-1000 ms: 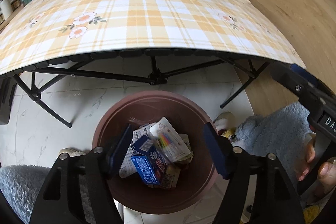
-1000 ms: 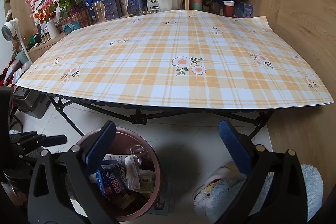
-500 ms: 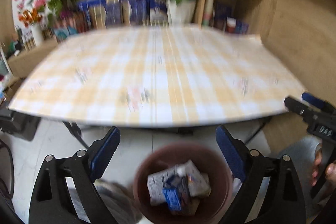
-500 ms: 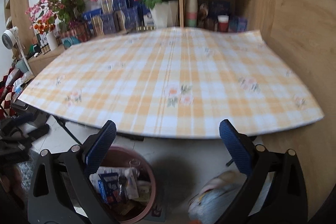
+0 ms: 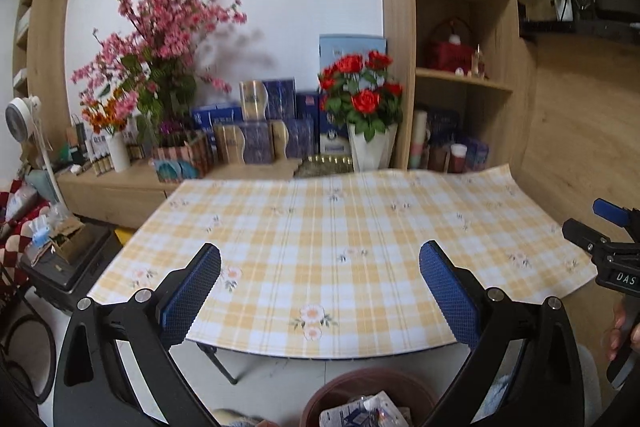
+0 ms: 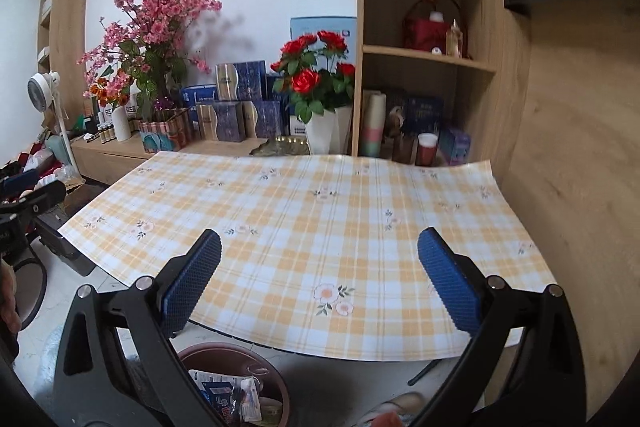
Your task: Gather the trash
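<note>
Hovering over the checked tabletop (image 5: 340, 227), the left gripper (image 5: 320, 291) is opening, empty; the right gripper (image 6: 320, 283) gapes empty too. Trash (image 6: 236, 397) fills the bin (image 6: 272, 375) on the floor below.

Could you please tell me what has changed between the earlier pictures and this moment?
Both grippers have risen from over the brown bin to above the checked tablecloth. The left gripper has opened wide, with nothing between its fingers. The right gripper stayed open and empty. The trash remains in the bin.
</note>
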`<act>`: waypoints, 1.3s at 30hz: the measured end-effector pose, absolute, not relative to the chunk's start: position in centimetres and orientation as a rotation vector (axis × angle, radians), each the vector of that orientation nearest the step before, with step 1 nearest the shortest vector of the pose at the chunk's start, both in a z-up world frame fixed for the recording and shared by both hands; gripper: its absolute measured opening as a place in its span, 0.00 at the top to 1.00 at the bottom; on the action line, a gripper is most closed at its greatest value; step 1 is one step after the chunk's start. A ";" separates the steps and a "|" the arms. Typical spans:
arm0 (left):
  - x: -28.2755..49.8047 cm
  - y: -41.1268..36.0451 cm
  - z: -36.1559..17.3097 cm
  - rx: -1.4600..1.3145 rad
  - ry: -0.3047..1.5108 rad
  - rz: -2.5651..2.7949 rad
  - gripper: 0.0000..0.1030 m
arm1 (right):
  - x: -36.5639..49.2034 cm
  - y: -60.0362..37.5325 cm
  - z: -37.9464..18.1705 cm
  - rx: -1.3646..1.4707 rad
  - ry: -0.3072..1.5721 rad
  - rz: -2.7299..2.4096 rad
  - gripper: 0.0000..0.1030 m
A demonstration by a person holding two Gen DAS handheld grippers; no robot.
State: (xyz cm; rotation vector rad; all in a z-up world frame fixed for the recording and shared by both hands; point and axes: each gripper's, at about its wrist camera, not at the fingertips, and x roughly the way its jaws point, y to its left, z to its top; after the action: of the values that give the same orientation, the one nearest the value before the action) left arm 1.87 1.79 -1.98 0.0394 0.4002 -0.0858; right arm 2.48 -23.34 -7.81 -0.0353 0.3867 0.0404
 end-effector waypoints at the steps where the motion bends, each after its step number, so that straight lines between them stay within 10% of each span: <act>1: 1.5 1.9 -1.6 0.038 0.385 -0.087 0.06 | 2.3 -23.3 -7.4 -0.038 0.384 0.047 0.06; 39: -0.8 0.9 0.3 0.089 0.375 -0.102 0.06 | 1.0 -22.1 -5.6 -0.034 0.389 0.097 0.06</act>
State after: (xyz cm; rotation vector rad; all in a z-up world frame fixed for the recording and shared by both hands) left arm -0.84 0.94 0.33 0.0892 0.3746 -0.1019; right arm 1.05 -22.05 -5.57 -0.0336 0.3885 0.0966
